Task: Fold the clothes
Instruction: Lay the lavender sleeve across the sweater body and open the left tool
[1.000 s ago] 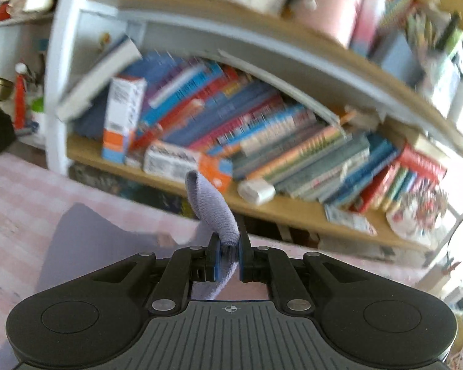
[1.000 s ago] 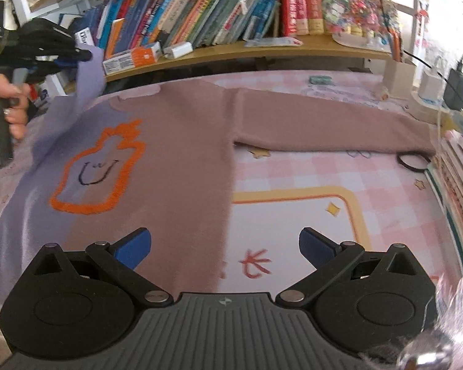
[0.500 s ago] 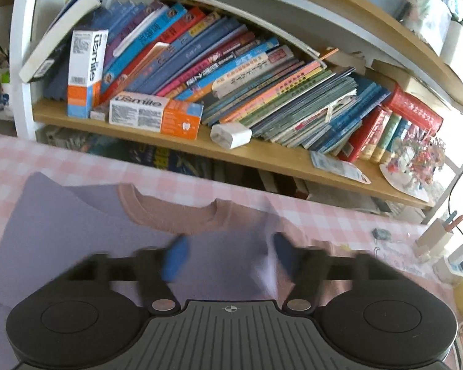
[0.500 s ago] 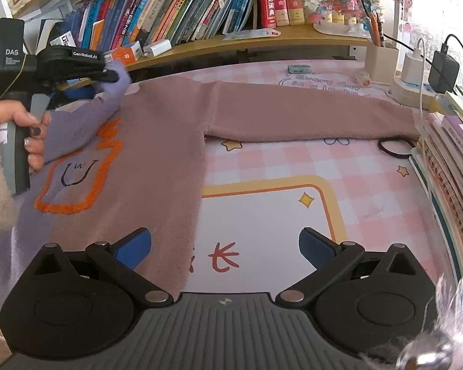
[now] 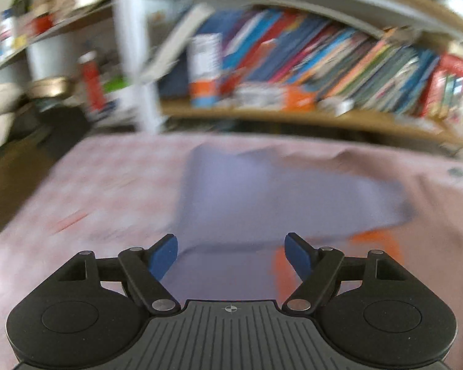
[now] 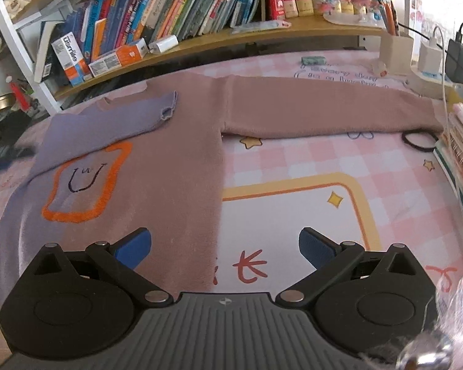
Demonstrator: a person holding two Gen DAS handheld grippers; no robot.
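A bookshelf (image 6: 182, 15) packed with leaning books runs along the far edge of the table, with toothpaste boxes (image 6: 117, 57) and a white charger block (image 6: 166, 43) on its lower board. At the far right a power strip (image 6: 429, 74) with plugged adapters stands on the pink checked mat (image 6: 324, 166); a black hair tie (image 6: 418, 140) lies just beside a stack of books (image 6: 460, 154) at the right edge. A small green eraser-like piece (image 6: 313, 60) lies on the mat beyond the garment.

The sweater (image 6: 176, 166) lies flat on the mat, mauve on its right half and lilac on its left, with an orange outlined motif (image 6: 86, 185) on the chest. Its lilac sleeve (image 6: 114, 123) is folded across the chest, the cuff ending near the collar; the mauve sleeve (image 6: 324, 108) stretches straight out to the right, its cuff reaching the book stack.

The right gripper (image 6: 225, 243) hovers over the near hem, level, its blue pads (image 6: 132, 246) spread wide with nothing between them. The left gripper (image 5: 231, 254) is held over the sweater's left side, facing the shelf, fingers likewise apart and empty; its view is smeared by motion blur.

Bare mat lies open to the right of the sweater body, below the outstretched sleeve. The left table edge drops off near the lilac shoulder.
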